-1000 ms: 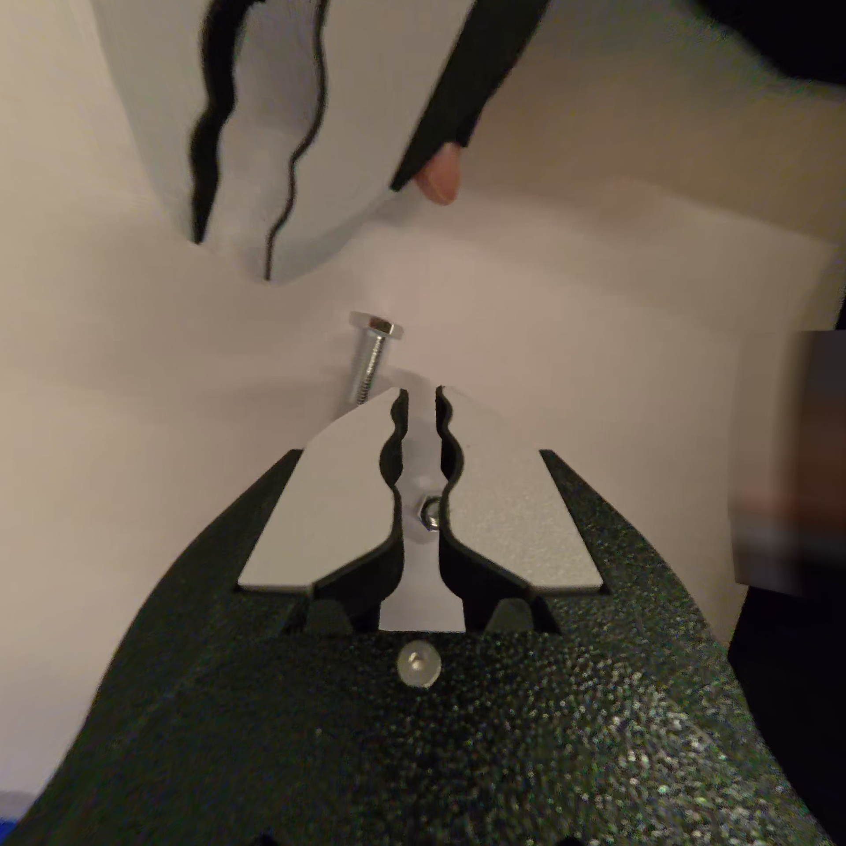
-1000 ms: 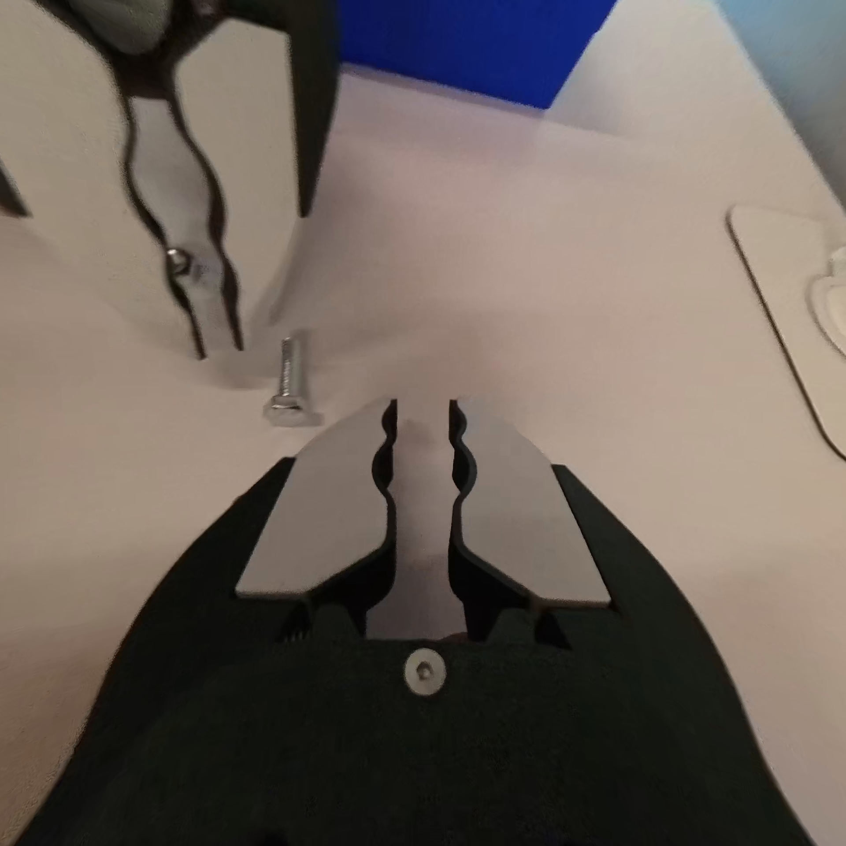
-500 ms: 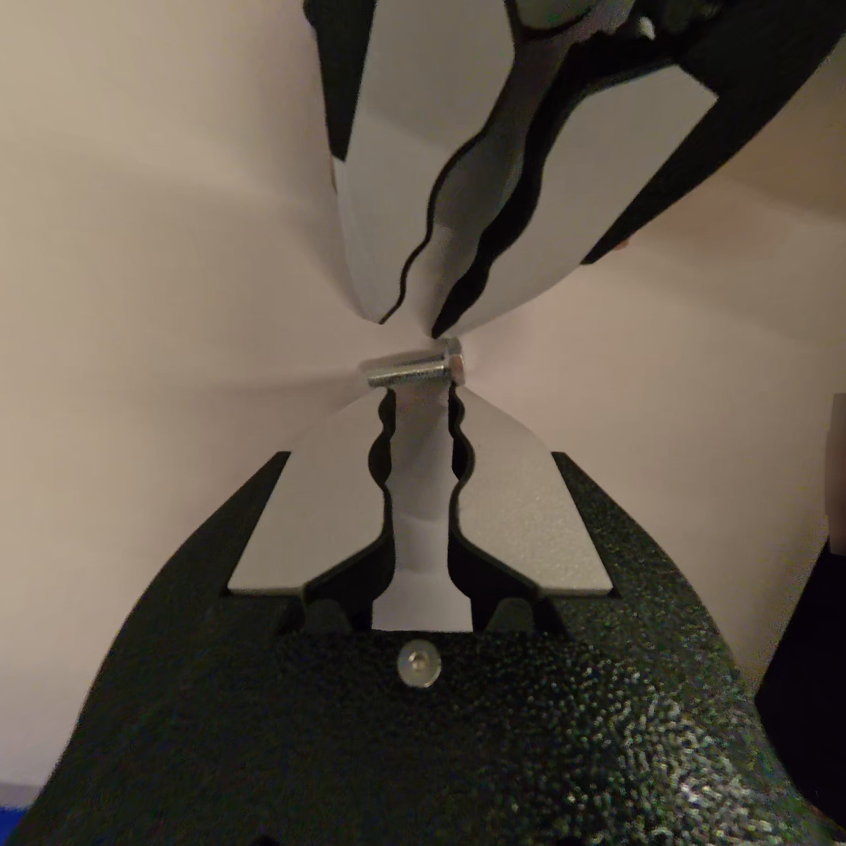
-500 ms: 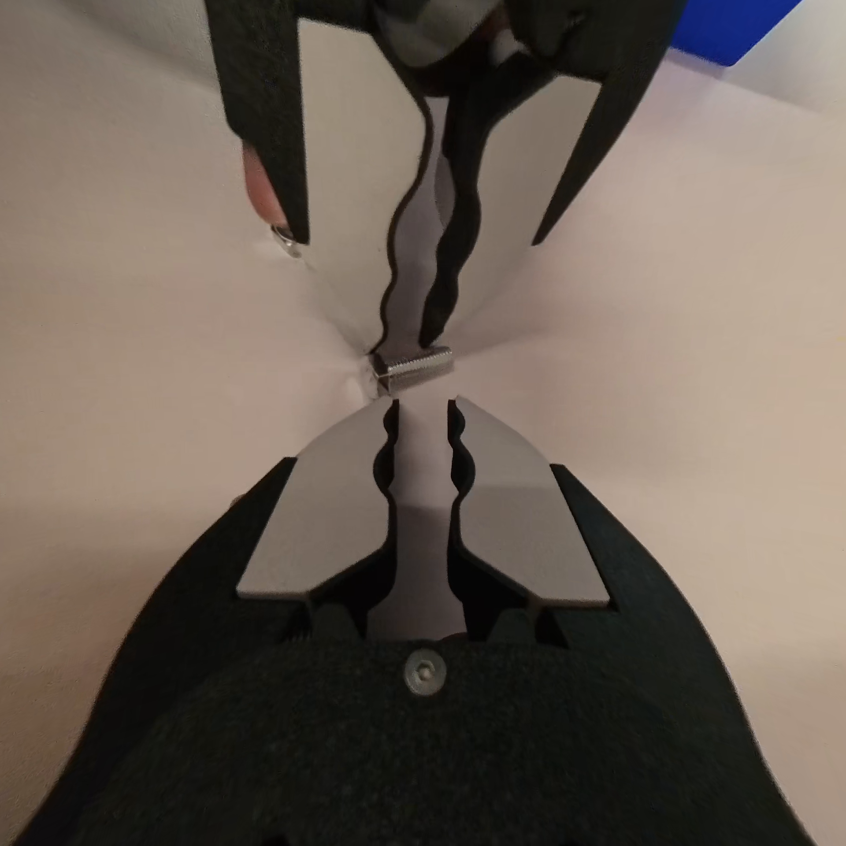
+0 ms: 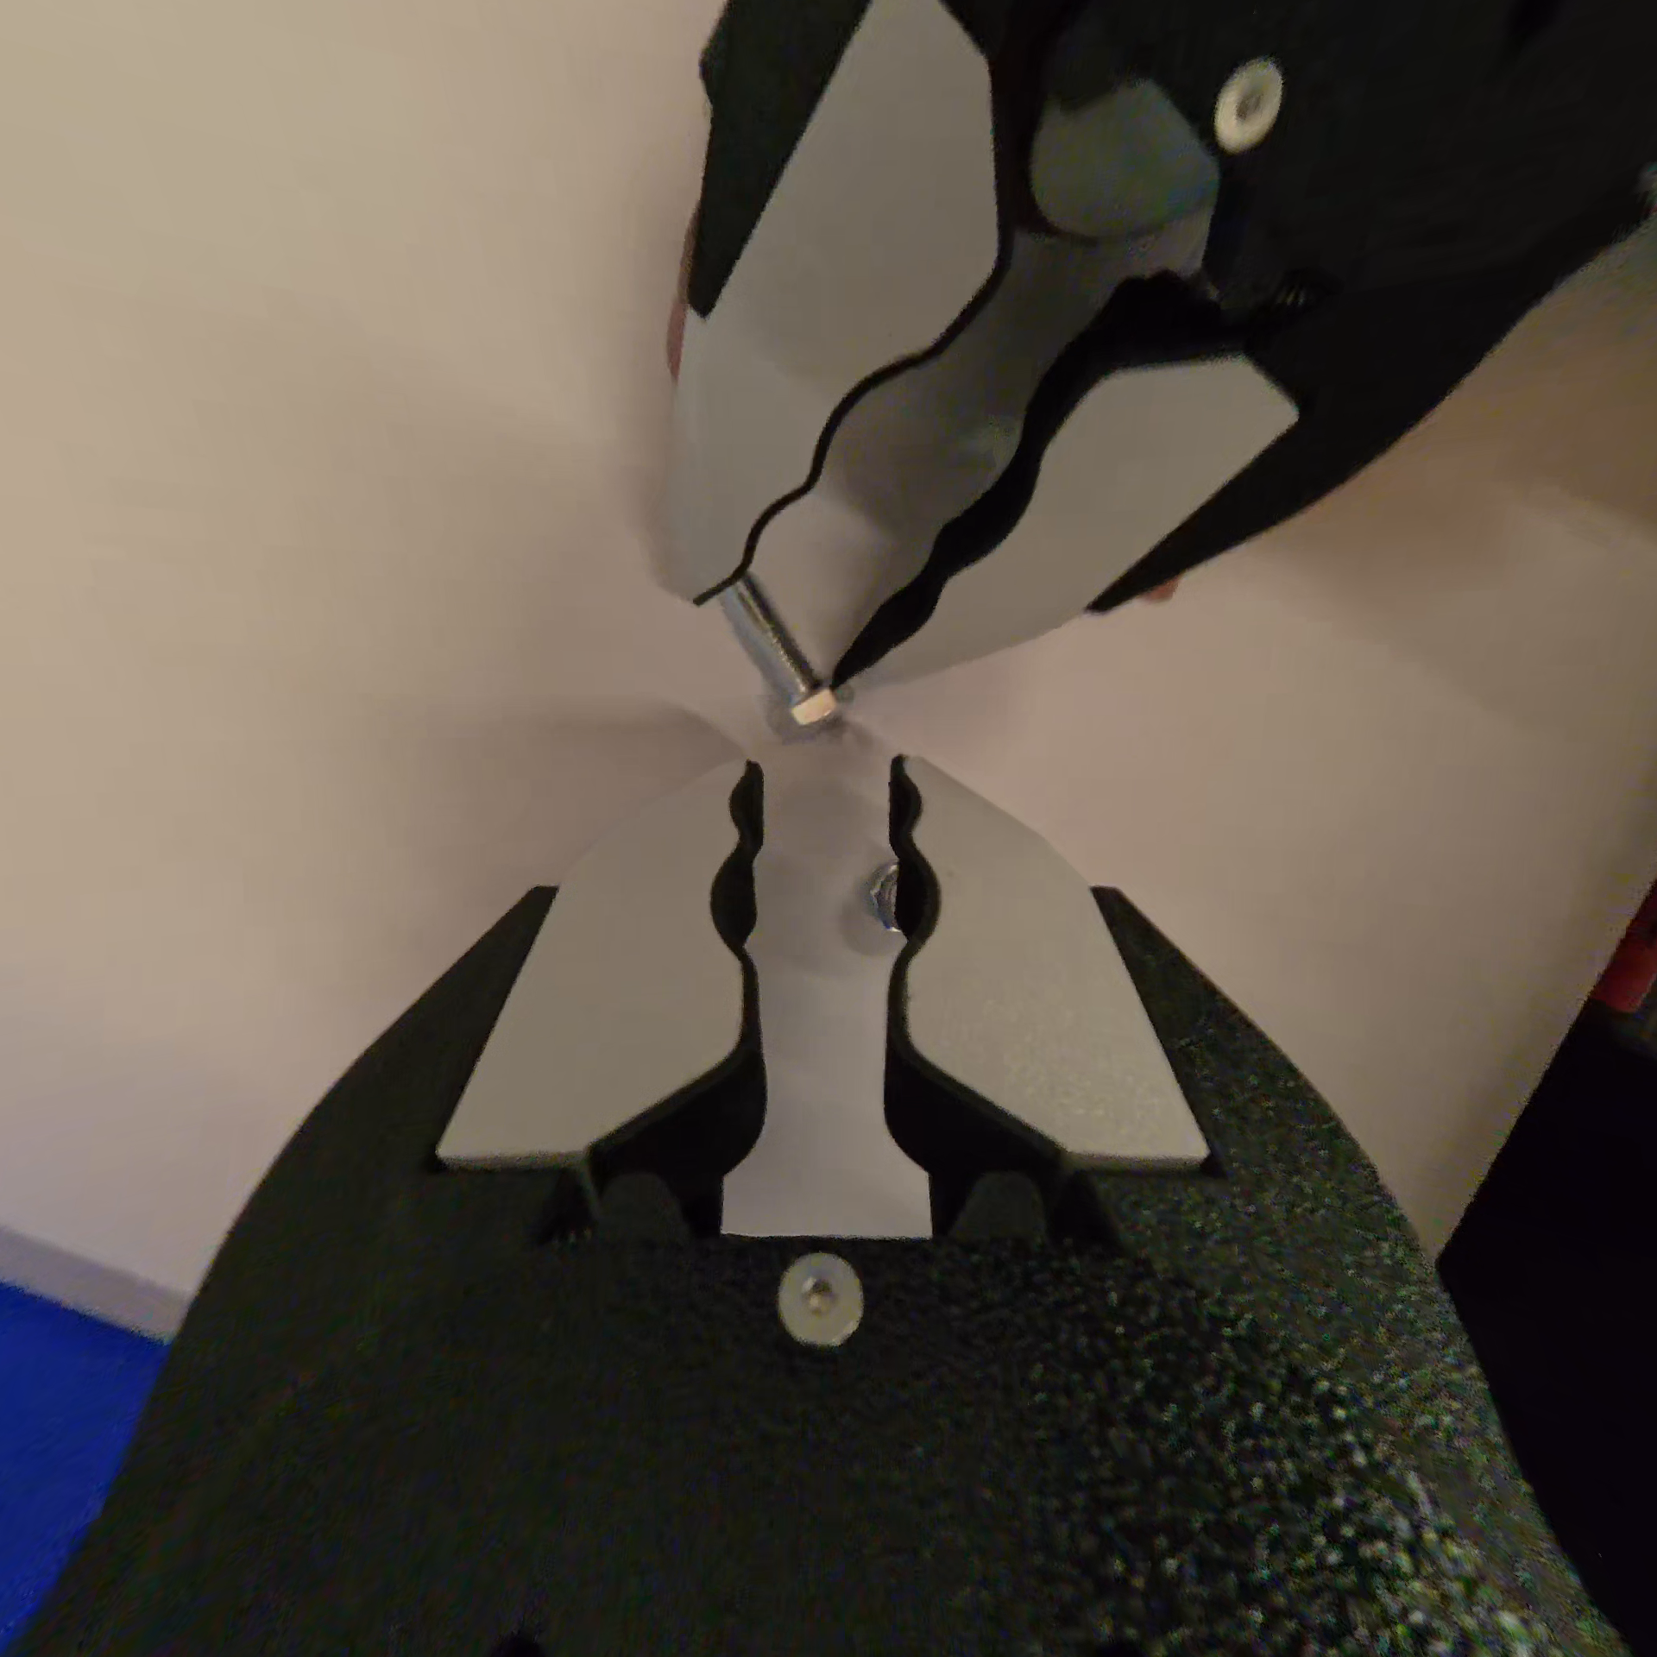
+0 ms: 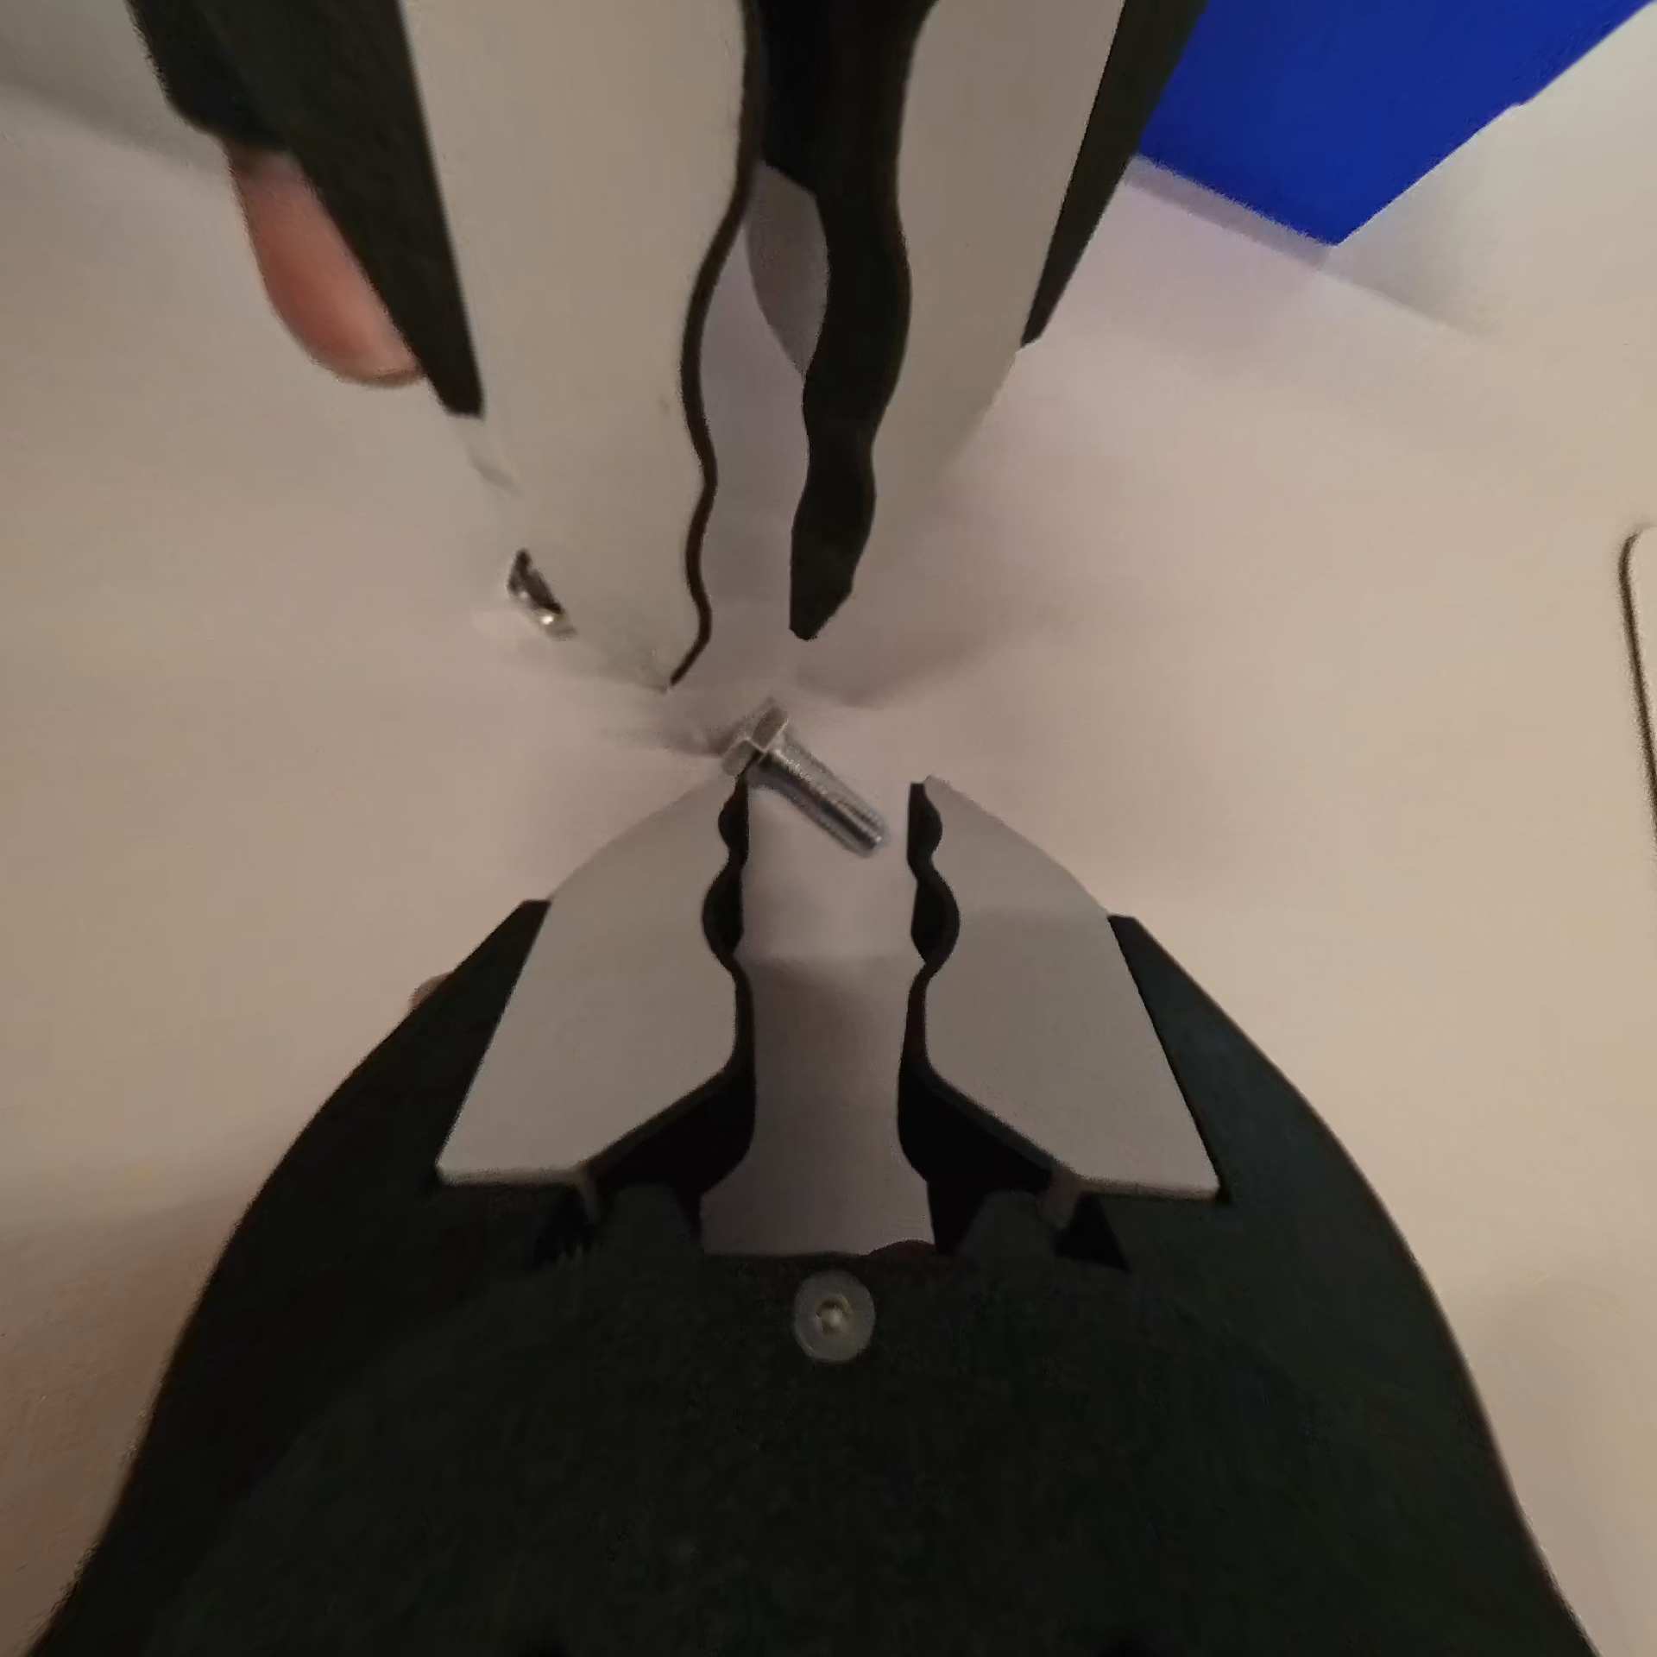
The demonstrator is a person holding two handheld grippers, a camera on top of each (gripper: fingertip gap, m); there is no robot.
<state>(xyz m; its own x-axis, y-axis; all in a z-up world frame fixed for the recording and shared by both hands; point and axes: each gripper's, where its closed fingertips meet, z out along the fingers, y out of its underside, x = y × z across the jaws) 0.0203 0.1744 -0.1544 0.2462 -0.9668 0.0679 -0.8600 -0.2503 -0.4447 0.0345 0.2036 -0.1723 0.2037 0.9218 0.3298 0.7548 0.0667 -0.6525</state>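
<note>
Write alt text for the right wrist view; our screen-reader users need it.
A silver hex bolt lies on a pale table between the open fingertips of the right gripper. The left gripper points in from above, also open, a small nut beside it.

a workbench of some sort: plain white tabletop point(image 5: 269, 448), loose bolt point(image 6: 807, 789).

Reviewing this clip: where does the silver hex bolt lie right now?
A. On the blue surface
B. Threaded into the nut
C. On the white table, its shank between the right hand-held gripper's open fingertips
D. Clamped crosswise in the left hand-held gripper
C: the bolt lies on the white table, its shank angling into the gap of the right hand-held gripper, whose fingers stand apart from it.
</note>
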